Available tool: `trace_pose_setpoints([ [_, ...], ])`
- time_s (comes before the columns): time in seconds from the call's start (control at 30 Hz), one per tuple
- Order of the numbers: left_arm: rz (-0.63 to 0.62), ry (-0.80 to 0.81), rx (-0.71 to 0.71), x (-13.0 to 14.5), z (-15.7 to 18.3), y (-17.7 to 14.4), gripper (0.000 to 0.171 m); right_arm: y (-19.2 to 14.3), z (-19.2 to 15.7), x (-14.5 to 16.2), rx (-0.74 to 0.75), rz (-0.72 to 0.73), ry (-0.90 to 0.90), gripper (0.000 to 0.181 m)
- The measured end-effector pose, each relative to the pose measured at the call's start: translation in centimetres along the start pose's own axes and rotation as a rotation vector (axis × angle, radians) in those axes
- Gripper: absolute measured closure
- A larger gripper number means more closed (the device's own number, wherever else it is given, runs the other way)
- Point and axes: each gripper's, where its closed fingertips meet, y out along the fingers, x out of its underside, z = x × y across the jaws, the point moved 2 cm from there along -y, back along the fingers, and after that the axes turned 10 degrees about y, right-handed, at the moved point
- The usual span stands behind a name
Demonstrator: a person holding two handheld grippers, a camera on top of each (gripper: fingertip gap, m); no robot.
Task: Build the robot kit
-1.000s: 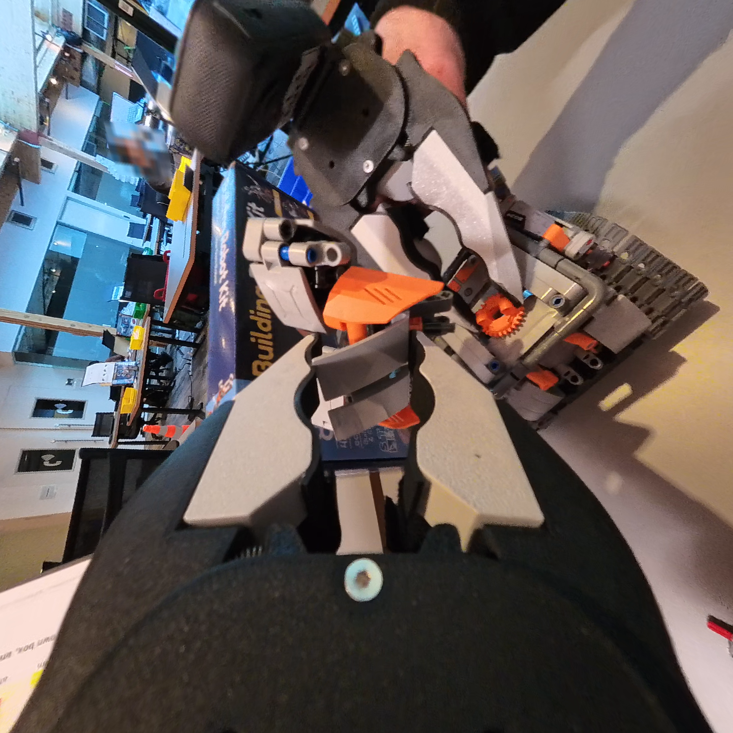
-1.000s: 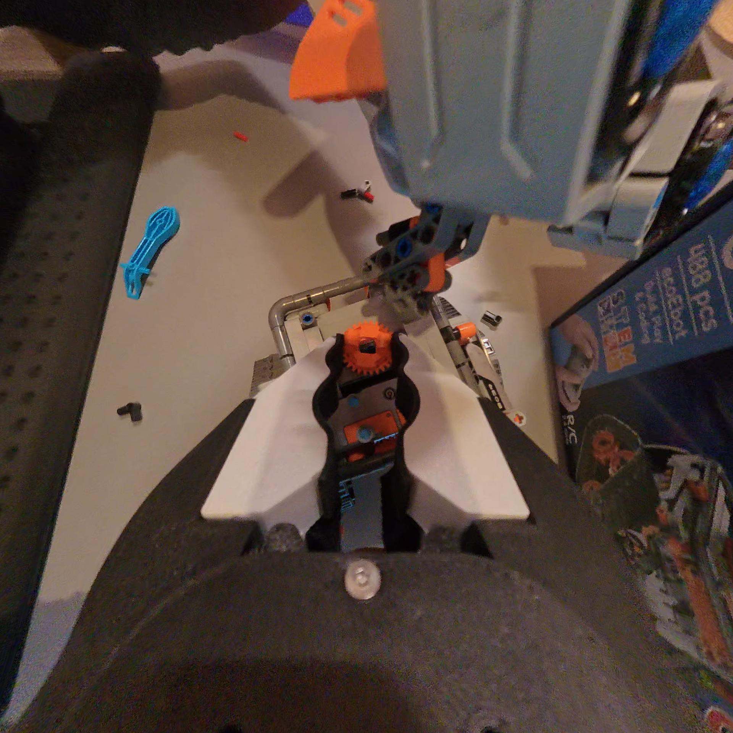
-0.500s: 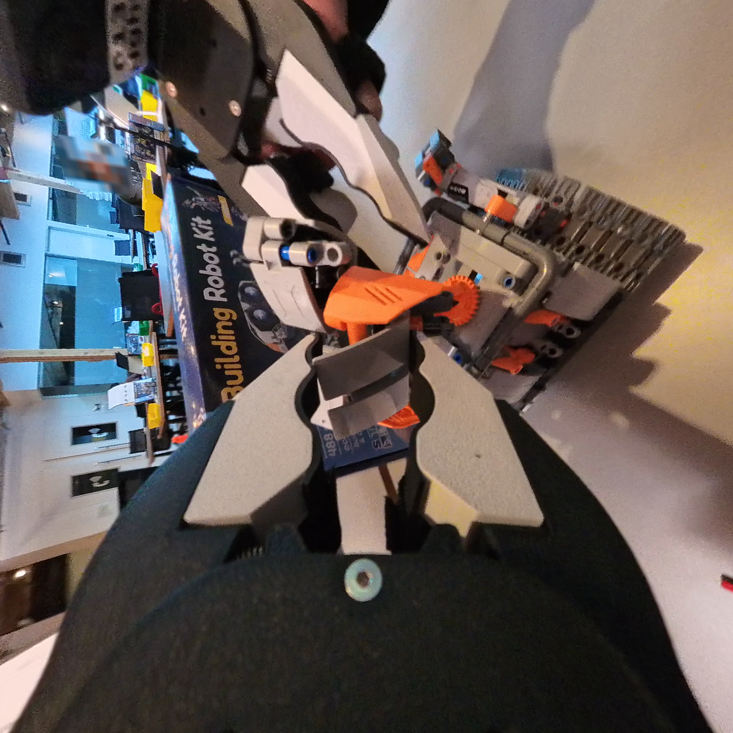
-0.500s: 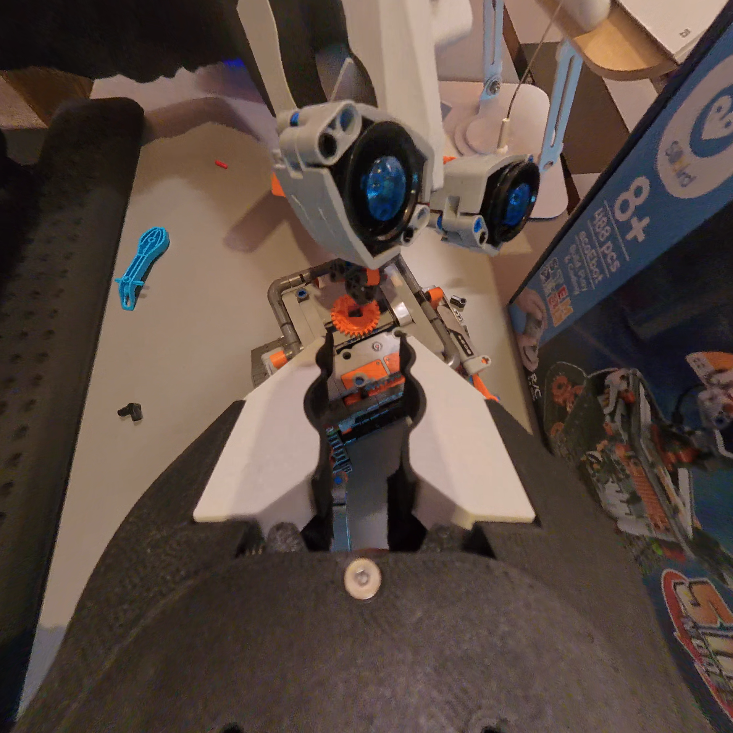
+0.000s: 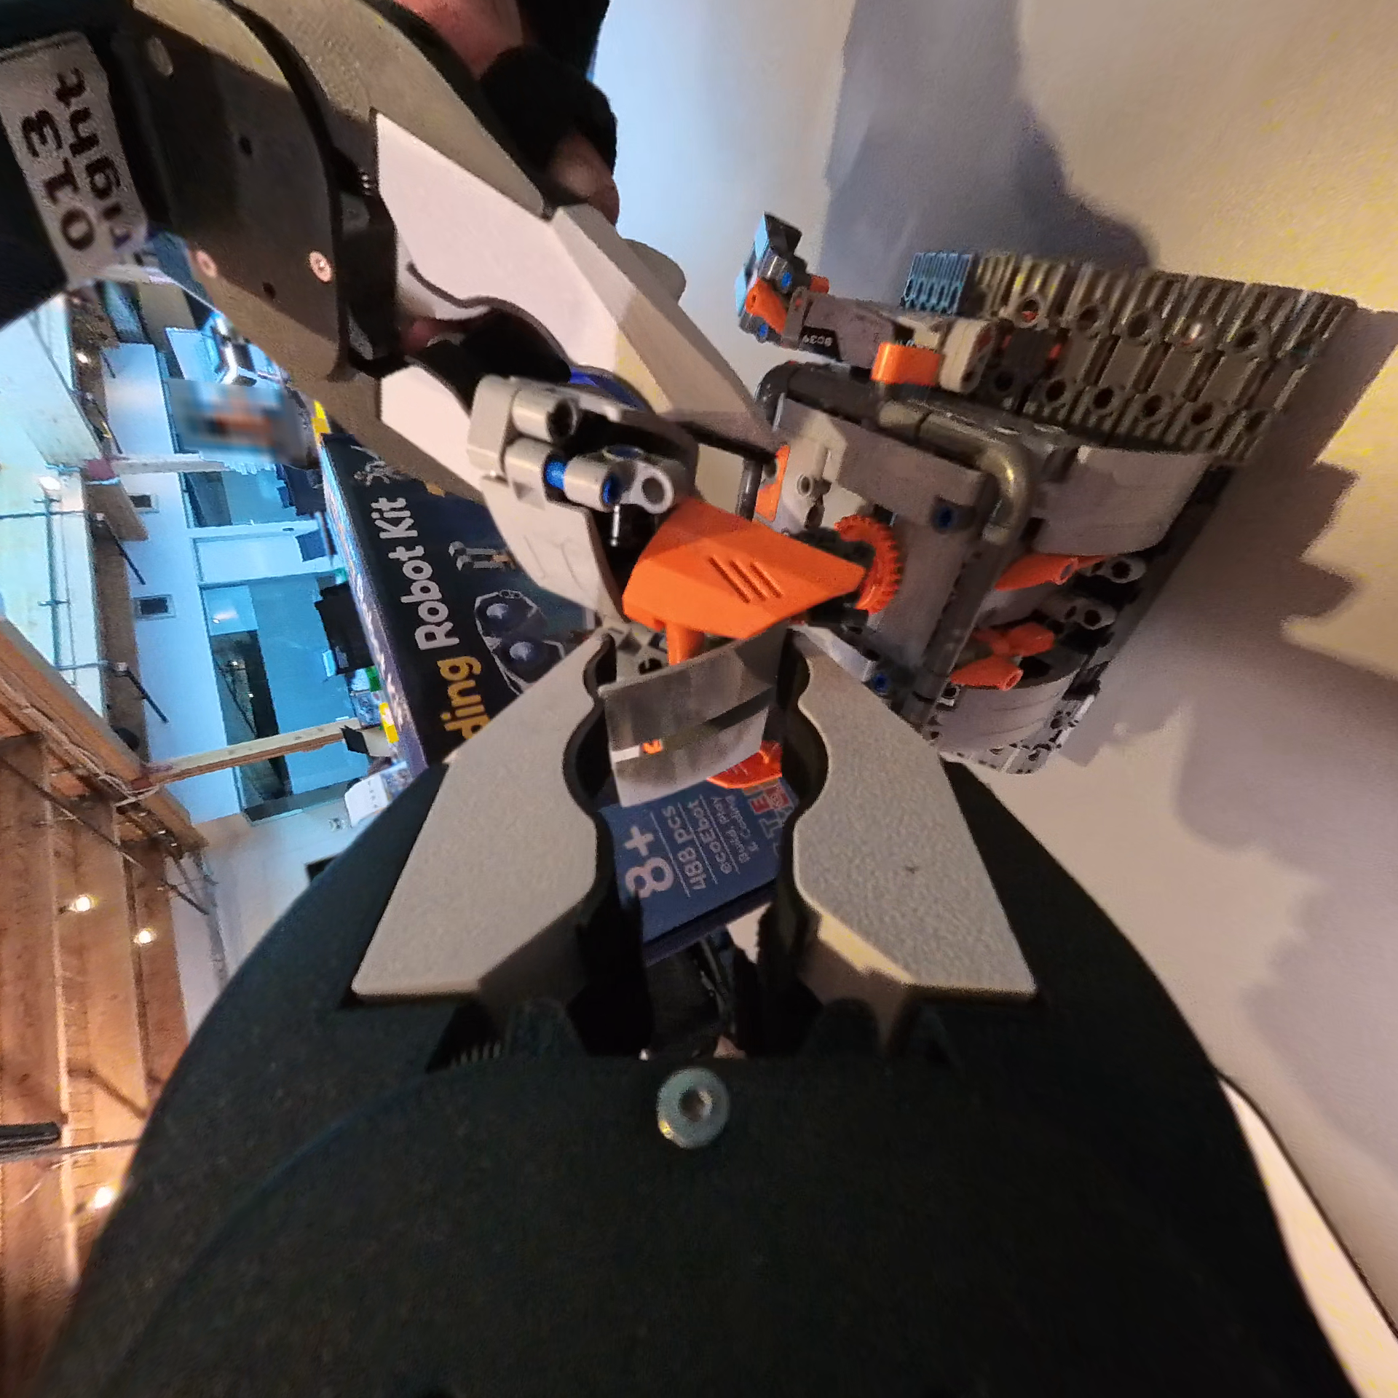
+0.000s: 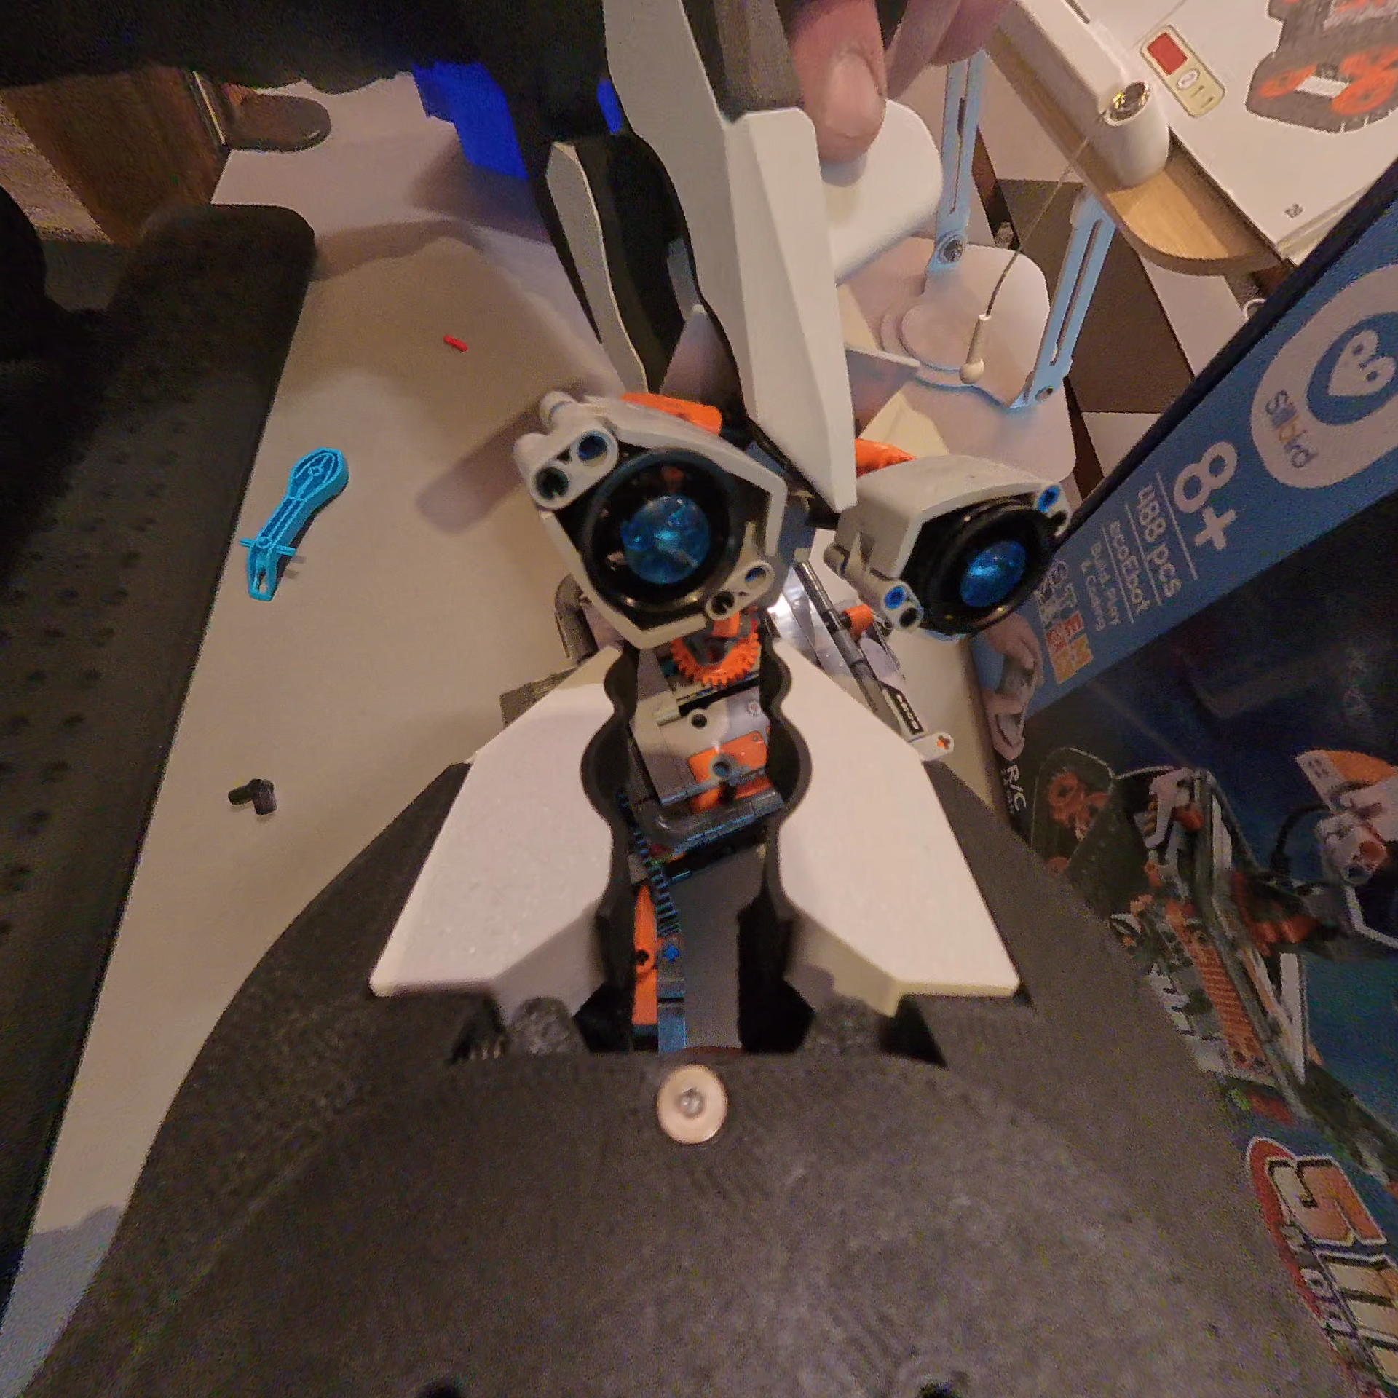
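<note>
the left tool (image 5: pixel 692 666) has its two grey fingers closed to a narrow gap on a grey curved panel (image 5: pixel 685 711) at the back of a brick-built robot head (image 6: pixel 658 529), so it grips the head from behind. the head is grey with orange pieces and two black-ringed blue eyes; in the right wrist view both eyes face straight toward that camera, and the head's long axis runs side to side, from the larger eye pod near the table's middle to the smaller eye pod (image 6: pixel 961 545) close to the blue kit box (image 6: pixel 1225 484). an orange wedge piece (image 5: pixel 726 579) on the head points toward the tracked robot base (image 5: pixel 1059 484), touching or nearly touching an orange gear (image 5: pixel 877 563) on top of it. the base sits on the pale table (image 6: pixel 378 605), its grey tread links on the side away from the box. the right tool (image 6: pixel 696 681) is part open, its white fingers standing on either side of the base's upper body; whether the pads press on it i cannot tell. a light blue plastic wrench (image 6: pixel 291 522) and a small black pin (image 6: pixel 253 794) lie apart on the table toward its left edge, and a tiny red piece (image 6: pixel 454 344) lies farther back. the box stands along the right edge.
</note>
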Motion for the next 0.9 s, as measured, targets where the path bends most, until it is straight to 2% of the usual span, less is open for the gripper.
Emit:
trace_pose_setpoints([
  [0.33, -0.033, 0.059, -0.03, 0.9, 0.0, 0.0, 0.131, 1.2, -0.1, -0.3, 0.014, -0.018, 0.004, 0.155],
  [0.53, -0.049, 0.053, -0.054, 1.5, -0.5, -0.4, 0.131, 0.8, -0.1, -0.9, 0.018, 0.017, 0.01, 0.158],
  [0.9, -0.001, 0.025, -0.048, 0.7, -0.6, 0.1, 0.133, -0.2, -1.0, -1.2, 0.008, 0.018, -0.016, 0.163],
])
